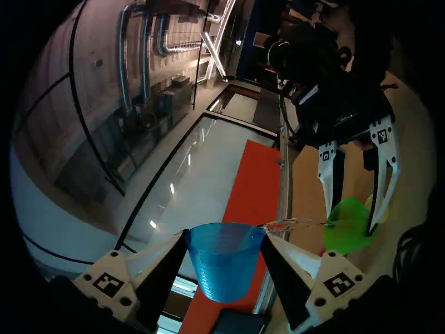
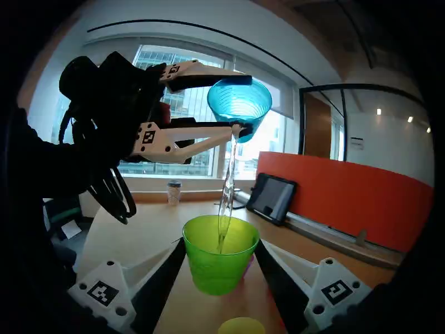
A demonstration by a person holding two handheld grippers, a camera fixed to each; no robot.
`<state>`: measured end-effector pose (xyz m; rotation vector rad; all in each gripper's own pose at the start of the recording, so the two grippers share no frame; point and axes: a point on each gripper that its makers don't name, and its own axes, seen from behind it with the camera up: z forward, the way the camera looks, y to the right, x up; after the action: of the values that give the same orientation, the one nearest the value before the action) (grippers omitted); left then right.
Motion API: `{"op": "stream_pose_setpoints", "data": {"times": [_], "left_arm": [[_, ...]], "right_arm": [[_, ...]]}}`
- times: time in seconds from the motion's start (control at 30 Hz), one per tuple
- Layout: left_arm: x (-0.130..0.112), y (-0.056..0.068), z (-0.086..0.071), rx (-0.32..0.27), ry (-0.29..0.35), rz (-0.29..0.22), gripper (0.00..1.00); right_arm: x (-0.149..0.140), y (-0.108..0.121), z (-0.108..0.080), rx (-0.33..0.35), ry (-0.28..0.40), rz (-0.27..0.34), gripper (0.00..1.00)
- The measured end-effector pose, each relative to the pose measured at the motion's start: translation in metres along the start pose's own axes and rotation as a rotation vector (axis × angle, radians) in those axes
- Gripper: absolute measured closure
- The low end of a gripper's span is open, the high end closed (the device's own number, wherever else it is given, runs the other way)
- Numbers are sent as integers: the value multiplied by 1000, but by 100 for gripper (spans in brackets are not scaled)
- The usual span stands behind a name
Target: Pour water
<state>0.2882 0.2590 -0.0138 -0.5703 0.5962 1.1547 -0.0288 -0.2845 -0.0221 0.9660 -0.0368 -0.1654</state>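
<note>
My left gripper [image 1: 223, 261] is shut on a clear blue cup [image 1: 224, 259], tipped so that a thin stream of water [image 1: 289, 224] runs out of it. In the right gripper view that blue cup [image 2: 240, 106] hangs high, held by the left gripper [image 2: 236, 103], and the water [image 2: 227, 189] falls into a green cup [image 2: 219, 253]. My right gripper [image 2: 219, 261] is shut on the green cup and holds it upright above the wooden table [image 2: 150, 222]. In the left gripper view the green cup [image 1: 347, 225] sits between the right gripper's [image 1: 356, 225] white fingers.
A yellow cup [image 2: 241, 325] stands on the table below the green one. A tablet [image 2: 271, 197] leans at the back near an orange partition [image 2: 356, 195], and a small paper cup [image 2: 174, 191] stands by the window. Cables [image 2: 111, 195] hang from the left gripper.
</note>
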Motion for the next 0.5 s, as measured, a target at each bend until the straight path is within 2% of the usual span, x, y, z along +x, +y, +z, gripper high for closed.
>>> {"op": "stream_pose_setpoints", "data": {"times": [0.5], "left_arm": [[10, -9, -3, 10, 9, 88, 11]], "right_arm": [[6, 1, -1, -6, 16, -10, 9]]}}
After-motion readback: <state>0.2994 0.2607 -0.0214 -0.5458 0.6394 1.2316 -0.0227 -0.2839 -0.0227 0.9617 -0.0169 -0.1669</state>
